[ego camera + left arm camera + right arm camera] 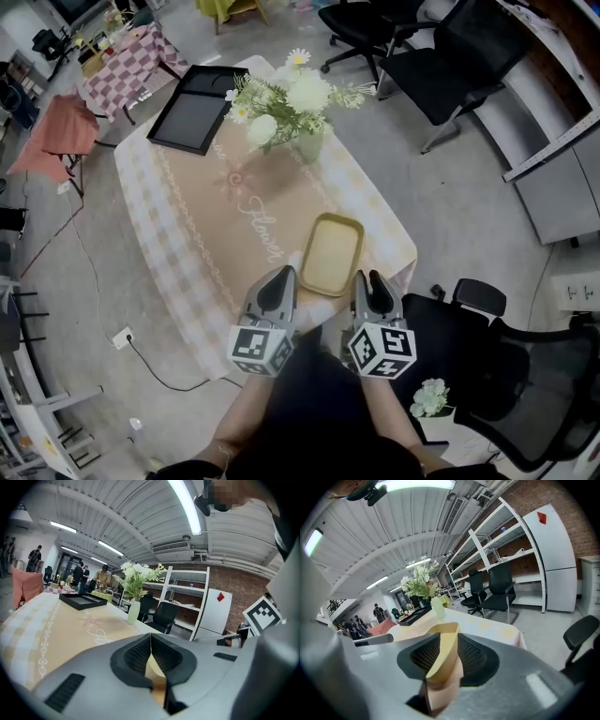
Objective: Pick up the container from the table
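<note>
The container (331,253) is a shallow yellow rectangular dish on the tan runner, near the table's front right corner. My left gripper (281,274) hovers just left of its near end, and in the left gripper view the left gripper (151,637) has its pads meeting at the tips, with nothing gripped. My right gripper (366,278) sits at the dish's near right corner. In the right gripper view the right gripper (447,637) has its jaws apart, and the container (439,660) shows its yellow rim in the gap. I cannot tell whether the pads touch it.
The table (187,234) wears a checked cloth. A vase of white flowers (291,103) and a black tray (192,112) stand at its far end. Black office chairs (469,56) are beyond, another chair (506,375) close on my right. A cable (159,370) crosses the floor at left.
</note>
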